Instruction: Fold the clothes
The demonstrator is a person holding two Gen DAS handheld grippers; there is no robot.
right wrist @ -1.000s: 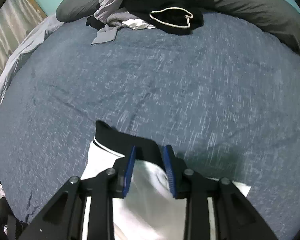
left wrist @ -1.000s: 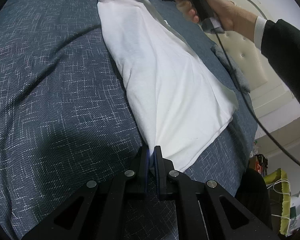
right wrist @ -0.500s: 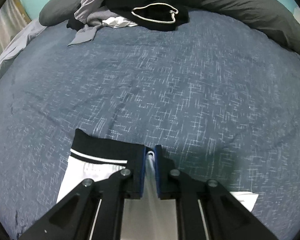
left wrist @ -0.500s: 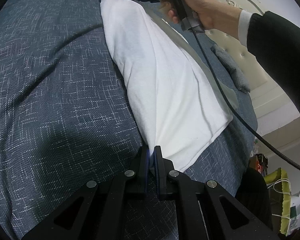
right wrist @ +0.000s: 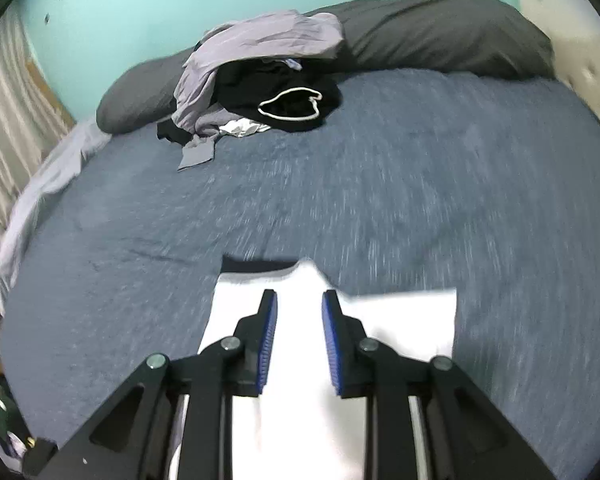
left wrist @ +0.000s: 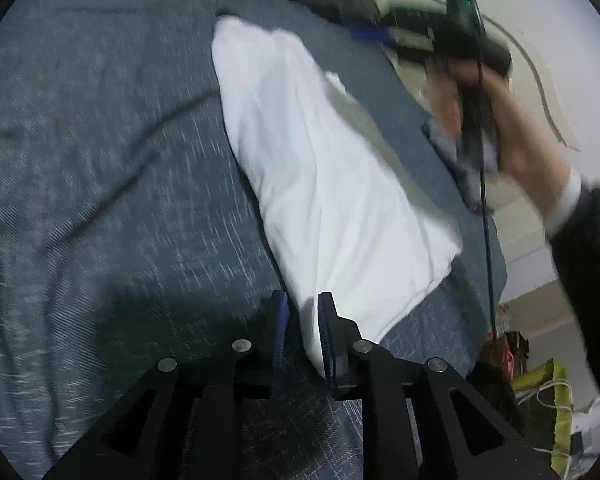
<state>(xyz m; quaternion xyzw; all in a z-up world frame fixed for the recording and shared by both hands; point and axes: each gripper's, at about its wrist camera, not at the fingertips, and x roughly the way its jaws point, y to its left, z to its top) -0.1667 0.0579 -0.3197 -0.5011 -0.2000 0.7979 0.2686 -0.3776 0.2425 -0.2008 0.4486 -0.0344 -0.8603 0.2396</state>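
The shirt [left wrist: 332,184], white with a black collar band [right wrist: 256,266], lies folded into a long narrow strip on the bed [left wrist: 100,200], which is covered by a blue-grey flecked spread. In the left wrist view the strip runs from the left gripper [left wrist: 302,332] away toward the far end of the bed, with a grey shadowed fold along its right edge. The left gripper sits at the near end of the shirt; its jaws are opening, and a corner of white cloth lies in the gap between the blue pads, which no longer press on it. The right gripper [right wrist: 298,336] is above the collar end of the shirt; its jaws are opening too, standing apart with the white cloth visible below and between them, not clamped. In the left wrist view the right hand [left wrist: 512,132], in a dark sleeve with a white cuff, holds that gripper off the far right side of the shirt, with a black cable [left wrist: 486,216] hanging from it. Beyond the shirt, at the head of the bed, a pile of clothes [right wrist: 260,92] in grey, black and white rests against dark grey pillows [right wrist: 440,36]. Both views are motion-blurred.
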